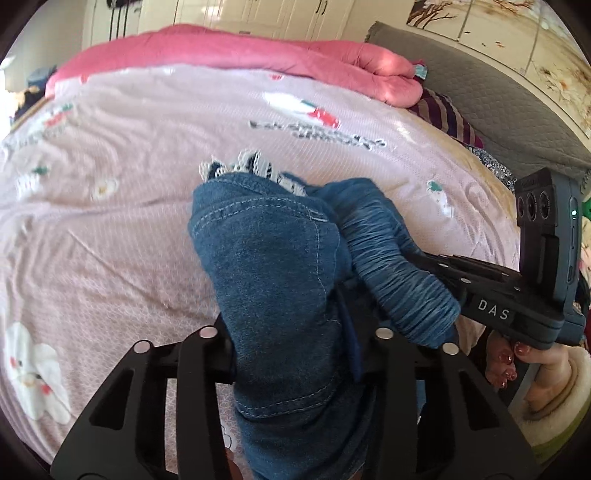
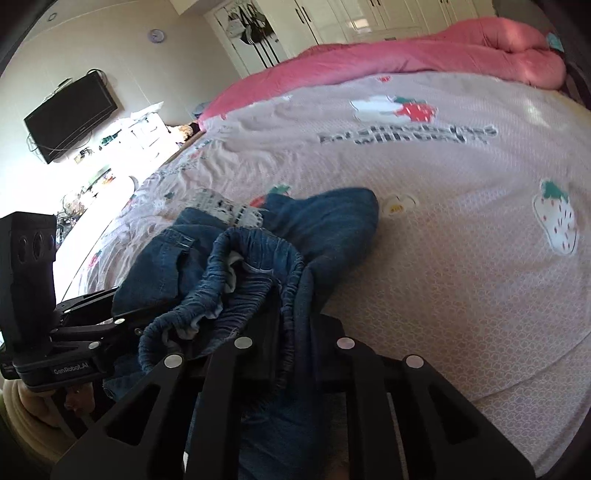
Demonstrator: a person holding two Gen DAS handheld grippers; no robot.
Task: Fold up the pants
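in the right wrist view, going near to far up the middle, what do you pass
right gripper shut on the elastic waistband → bunched denim pants → pink strawberry-print bedsheet with its grey lettering → rolled pink quilt → white wardrobe doors

Both views are daylit and fairly bright, with heavy fisheye bending and dark corners around the round picture. In the right wrist view, glare washes out the shelf (image 2: 122, 147) and the bed edge at the left, while sun patches fall on the pink quilt (image 2: 480, 48). The printed lettering on the bedsheet (image 1: 110, 229) is smeared by blur, and the jeans (image 1: 273, 266) stay fairly sharp.
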